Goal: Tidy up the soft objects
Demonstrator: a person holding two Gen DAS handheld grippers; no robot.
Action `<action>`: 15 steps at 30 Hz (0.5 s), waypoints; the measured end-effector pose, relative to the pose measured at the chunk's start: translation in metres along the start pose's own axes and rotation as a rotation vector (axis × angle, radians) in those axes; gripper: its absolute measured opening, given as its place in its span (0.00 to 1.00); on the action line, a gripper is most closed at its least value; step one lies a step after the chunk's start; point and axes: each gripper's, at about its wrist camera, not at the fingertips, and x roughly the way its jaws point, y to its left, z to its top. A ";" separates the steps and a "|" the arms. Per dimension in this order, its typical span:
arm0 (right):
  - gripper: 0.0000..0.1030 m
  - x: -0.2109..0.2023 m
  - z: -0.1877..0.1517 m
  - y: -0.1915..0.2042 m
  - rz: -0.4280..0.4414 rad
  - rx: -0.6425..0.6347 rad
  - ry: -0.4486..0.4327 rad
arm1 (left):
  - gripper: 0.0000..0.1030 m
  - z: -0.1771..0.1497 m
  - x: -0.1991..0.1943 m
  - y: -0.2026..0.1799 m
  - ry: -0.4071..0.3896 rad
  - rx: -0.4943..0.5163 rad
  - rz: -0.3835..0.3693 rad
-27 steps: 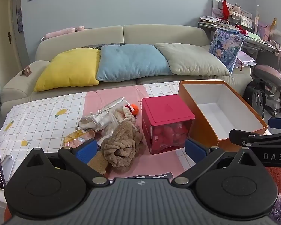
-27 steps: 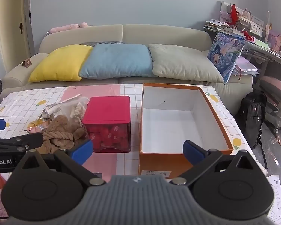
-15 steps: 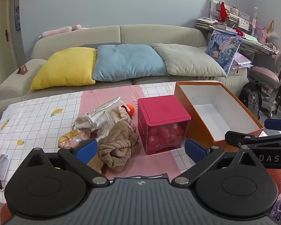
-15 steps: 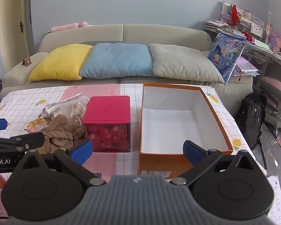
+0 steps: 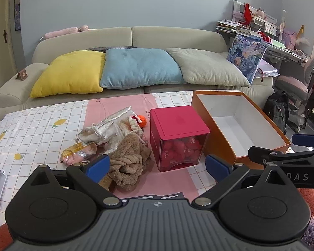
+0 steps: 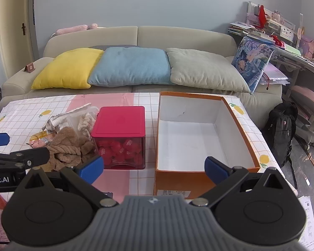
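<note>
Left wrist view has drifted rightward since a second ago, so the phone at the left edge is nearly gone; the right wrist view is unchanged. Both the left gripper [image 5: 158, 166] and right gripper [image 6: 153, 167] stand released, holding nothing. An orange box [image 6: 201, 179] with a white interior sits empty on the tablecloth [image 5: 31, 129]. Just left of it, a red-lidded clear box [image 5: 179, 140] holds red pieces printed "400". Beside that lies the soft pile: brown plush towel [image 5: 129, 159], bagged items [image 5: 106, 127], orange ball [image 5: 142, 120].
</note>
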 end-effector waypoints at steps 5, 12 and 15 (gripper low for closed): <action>0.98 0.000 0.001 0.000 0.000 -0.001 0.001 | 1.00 -0.001 0.000 0.000 -0.002 -0.004 -0.013; 0.98 0.000 0.000 -0.001 -0.001 -0.002 0.002 | 1.00 -0.001 -0.003 0.002 -0.017 0.000 -0.030; 0.98 0.000 0.000 0.000 -0.001 -0.003 0.003 | 1.00 -0.001 -0.003 0.001 -0.019 0.002 -0.027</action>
